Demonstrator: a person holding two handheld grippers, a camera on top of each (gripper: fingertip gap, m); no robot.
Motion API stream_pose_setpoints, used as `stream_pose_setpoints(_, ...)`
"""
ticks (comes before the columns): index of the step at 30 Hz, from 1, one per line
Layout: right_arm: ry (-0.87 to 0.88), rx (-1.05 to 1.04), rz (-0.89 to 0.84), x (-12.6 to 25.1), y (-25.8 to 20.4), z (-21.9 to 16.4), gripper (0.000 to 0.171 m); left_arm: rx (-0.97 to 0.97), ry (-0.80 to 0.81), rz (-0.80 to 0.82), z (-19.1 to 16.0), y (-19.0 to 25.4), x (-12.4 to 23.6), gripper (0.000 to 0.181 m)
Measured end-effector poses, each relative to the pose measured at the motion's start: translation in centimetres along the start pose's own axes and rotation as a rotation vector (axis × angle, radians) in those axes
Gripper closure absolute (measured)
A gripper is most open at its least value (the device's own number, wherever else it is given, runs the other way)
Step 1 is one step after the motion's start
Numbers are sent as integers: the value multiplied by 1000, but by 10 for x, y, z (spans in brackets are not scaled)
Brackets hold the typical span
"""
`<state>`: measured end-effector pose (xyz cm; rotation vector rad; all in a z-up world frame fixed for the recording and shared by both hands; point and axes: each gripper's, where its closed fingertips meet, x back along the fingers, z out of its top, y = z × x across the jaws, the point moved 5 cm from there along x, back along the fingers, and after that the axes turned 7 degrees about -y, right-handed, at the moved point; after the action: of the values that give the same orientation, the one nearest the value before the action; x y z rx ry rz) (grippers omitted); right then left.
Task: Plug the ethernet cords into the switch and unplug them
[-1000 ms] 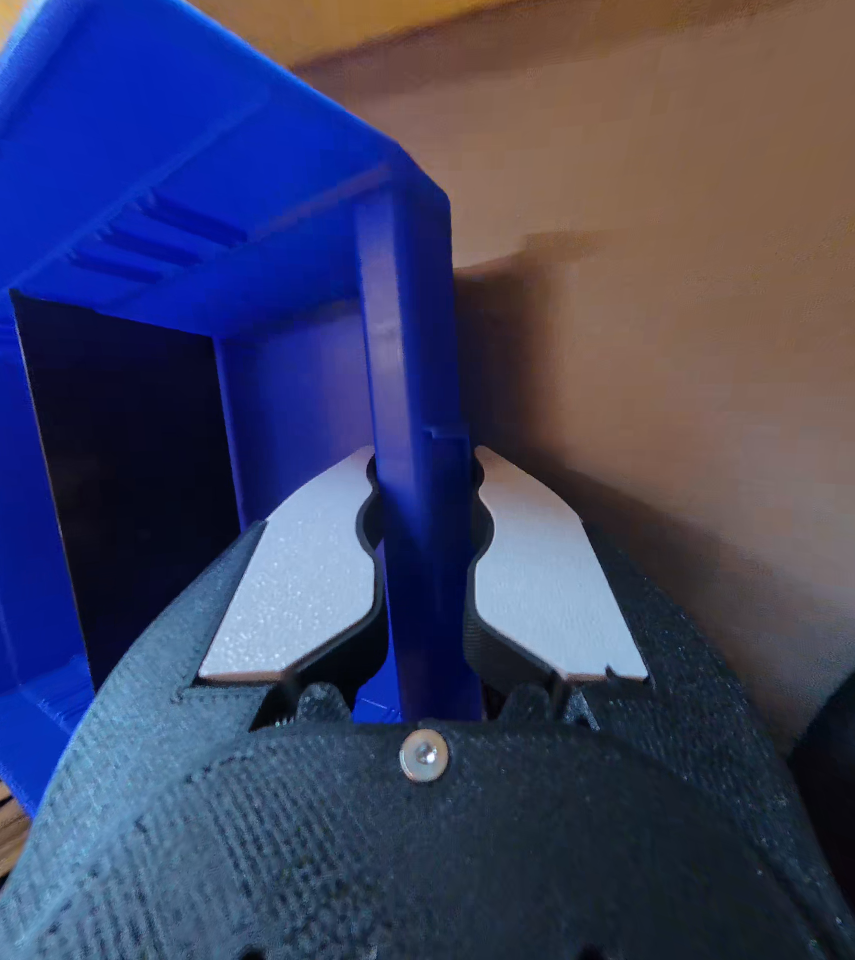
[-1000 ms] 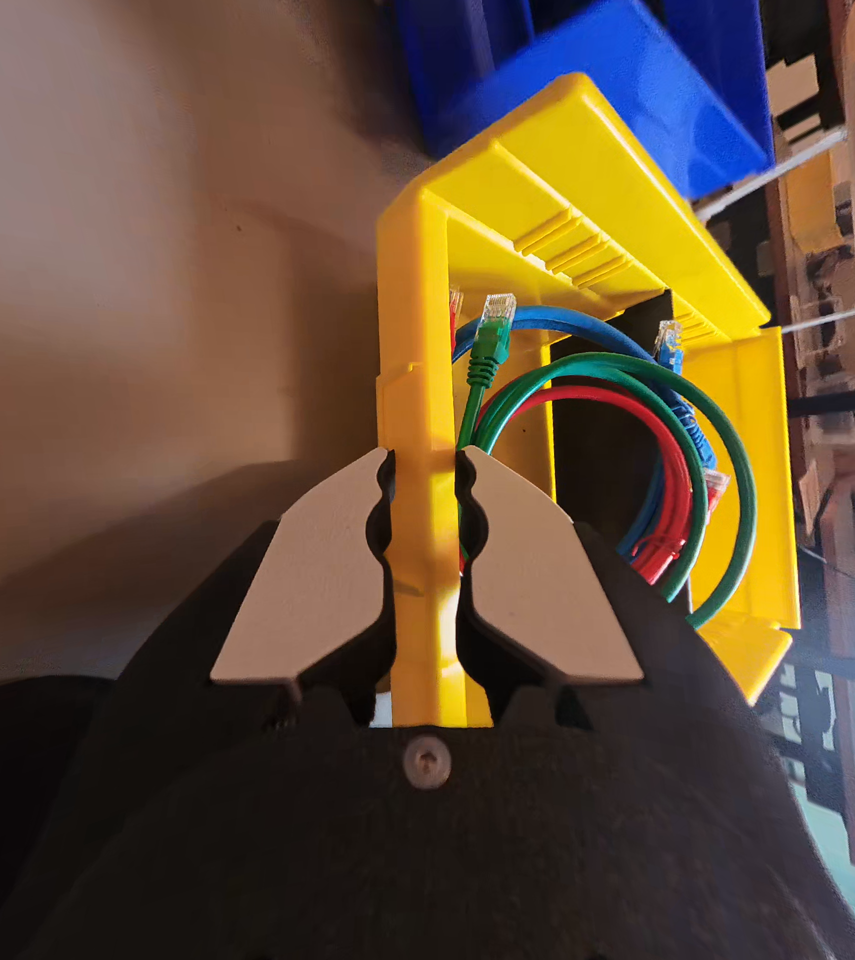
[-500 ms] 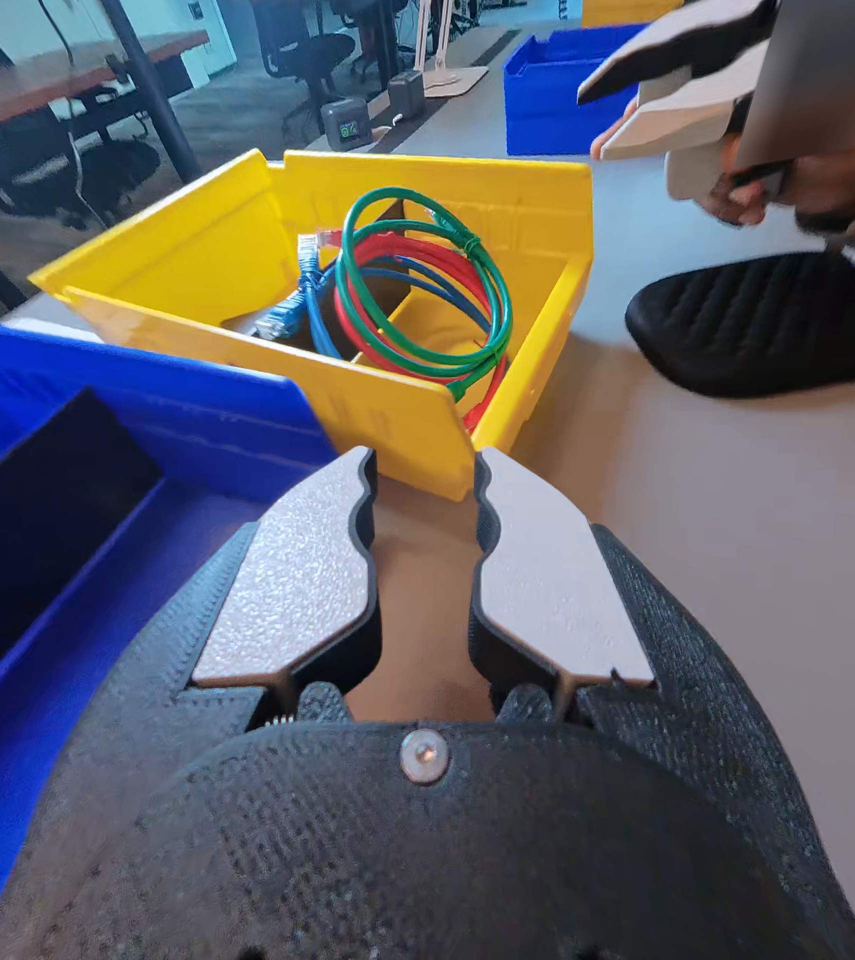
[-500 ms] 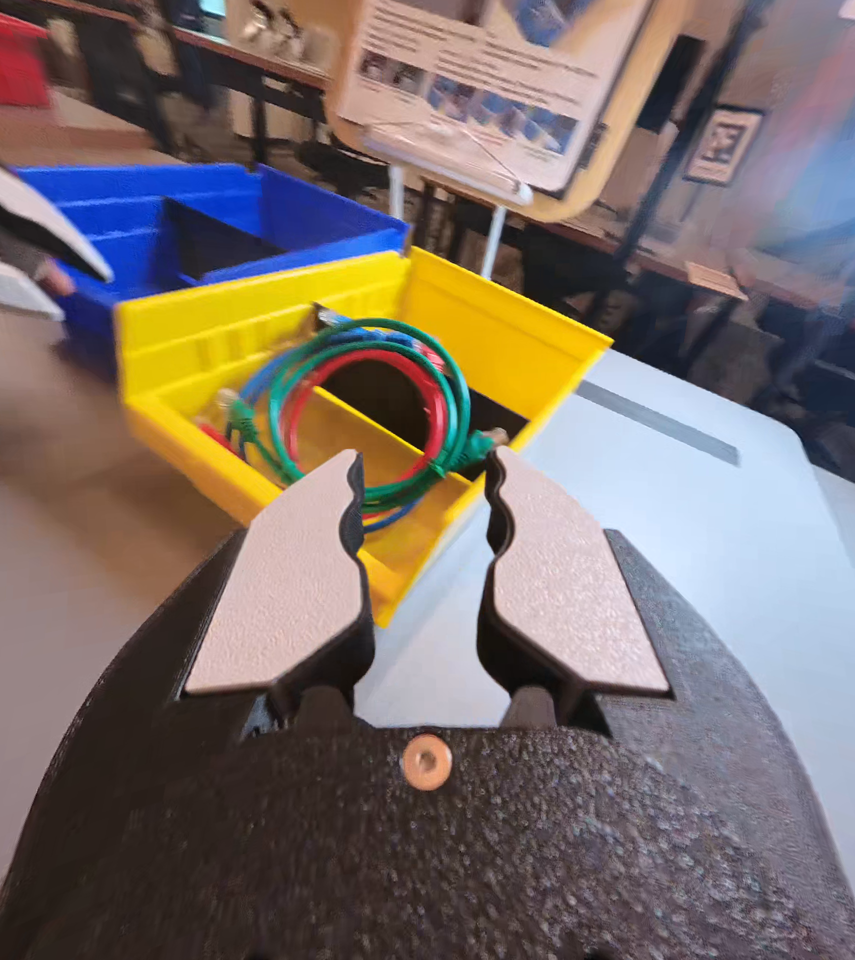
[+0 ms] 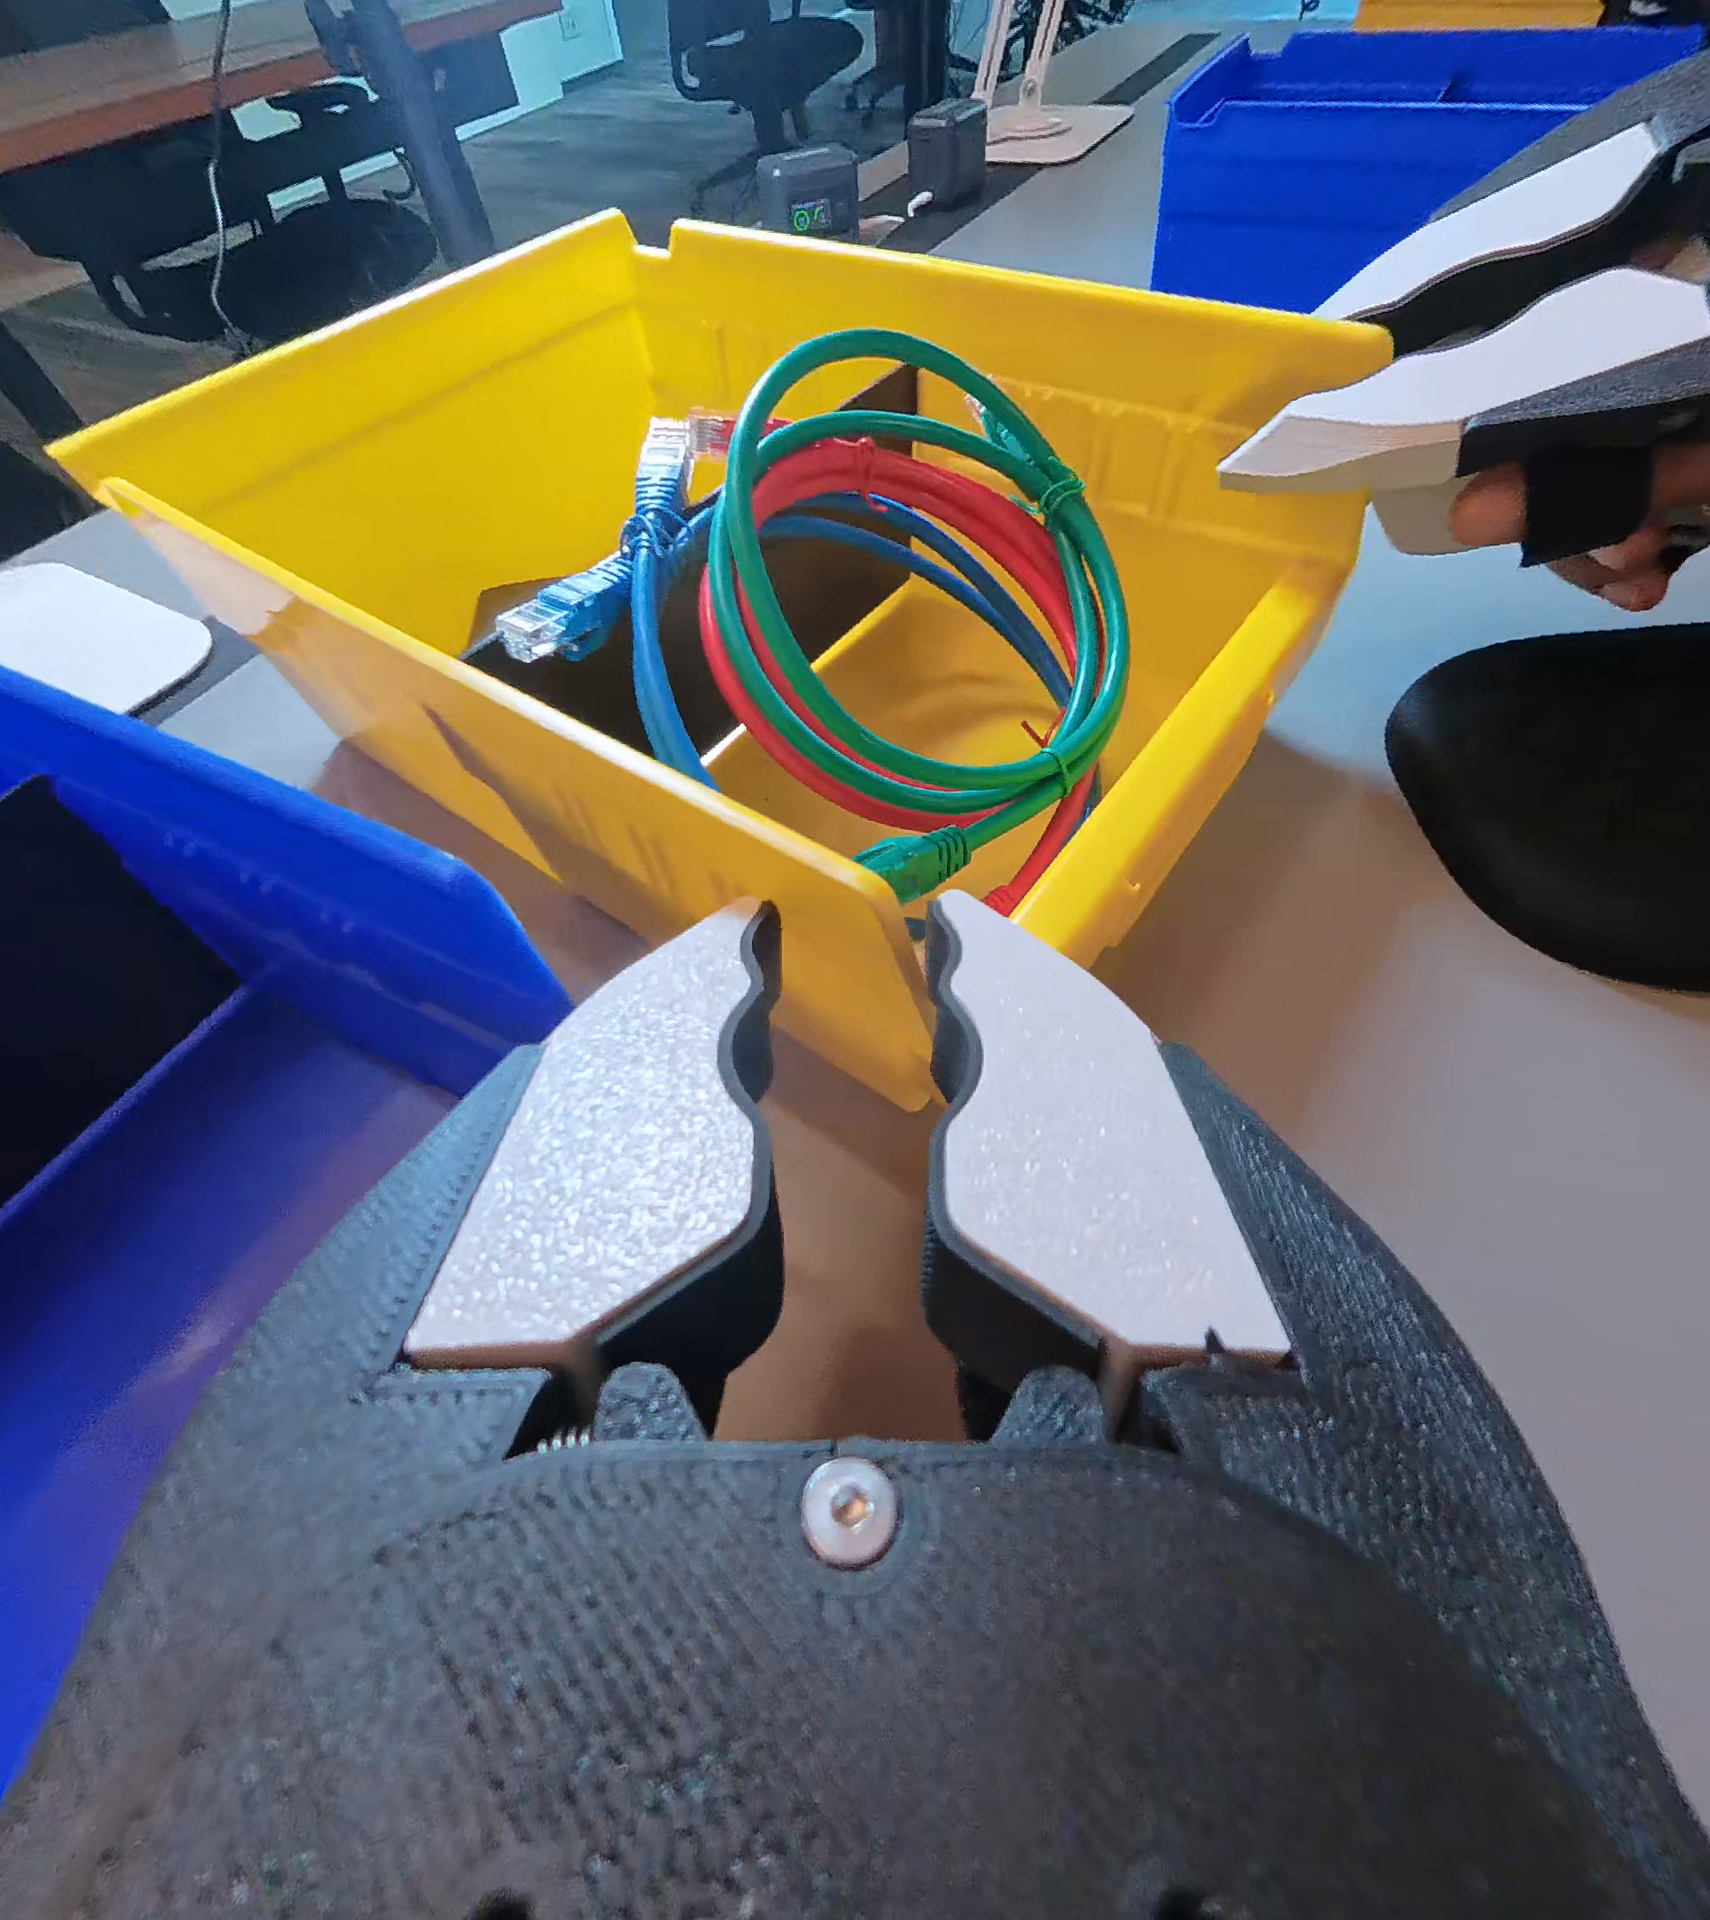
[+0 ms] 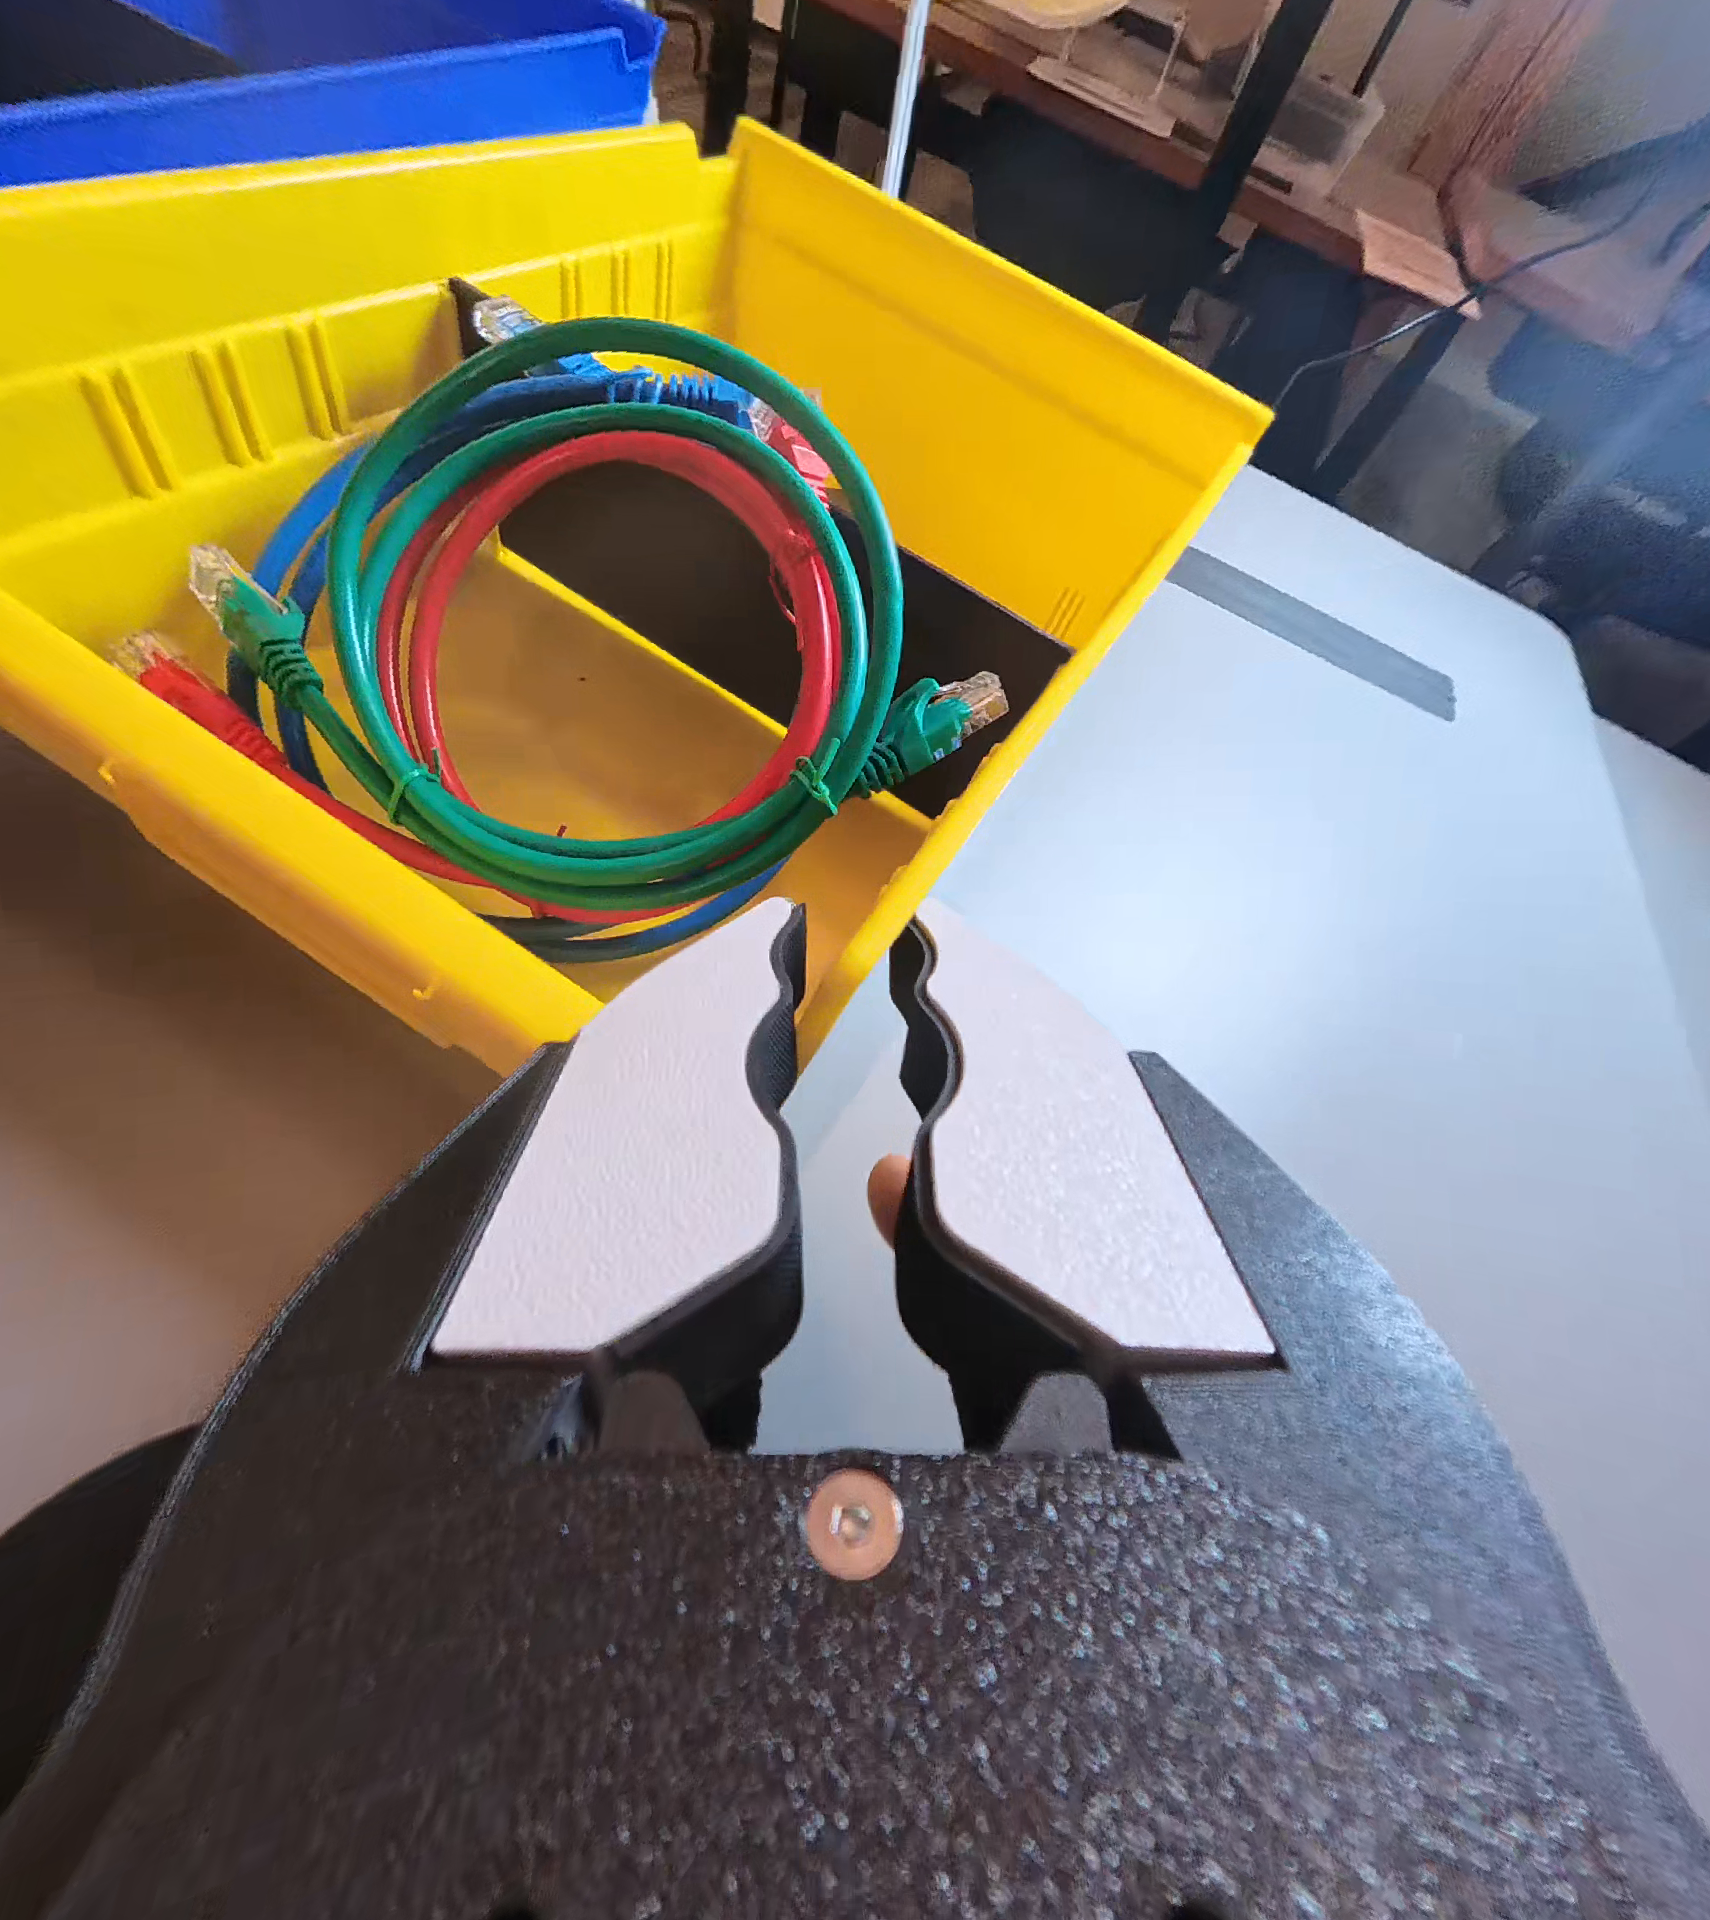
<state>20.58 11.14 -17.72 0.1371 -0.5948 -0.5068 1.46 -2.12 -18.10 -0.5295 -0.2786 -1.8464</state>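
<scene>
Green (image 5: 1105, 582), red (image 5: 934, 478) and blue (image 5: 659, 665) ethernet cords lie coiled together in a yellow bin (image 5: 394, 468) on the table. My left gripper (image 5: 851, 925) is open and empty, its tips just short of the bin's near corner. My right gripper (image 6: 846, 925) is open and empty at another corner of the same bin (image 6: 986, 395), over the green (image 6: 570, 847), red (image 6: 622, 452) and blue (image 6: 300, 540) coils. It also shows in the left wrist view (image 5: 1287, 400), held above the bin's far right corner. No switch is in view.
A blue bin (image 5: 311, 883) stands close against the yellow one on my left, also seen in the right wrist view (image 6: 311, 104). Another blue bin (image 5: 1350, 156) is farther back. A black pad (image 5: 1609, 810) lies to the right. Bare table (image 6: 1298, 935) extends right of the yellow bin. The left gripper's tips are roughly 20 cm from the right gripper's.
A second ago my left gripper was shut on the blue bin's wall and my right on the yellow bin's wall. Both have let go and drawn back; the bins now stand upright.
</scene>
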Motion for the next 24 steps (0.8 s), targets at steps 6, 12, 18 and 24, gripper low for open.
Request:
stream_pose_setpoints(6, 98, 41, -110, 40, -14, 6, 160, -114, 44, 28, 10, 14, 22, 160)
stream_pose_setpoints(12, 269, 68, -170, 89, -43, 50, 160, -202, 155, 144, 29, 23, 86, 162)
stream_pose_setpoints(18, 488, 130, -50, 109, -100, 132, 159, -265, 194, 354, 17, 14, 190, 162)
stream_pose_setpoints(24, 615, 128, 168, 79, -189, 202, 160, -214, 130, 560, -37, -9, 285, 161)
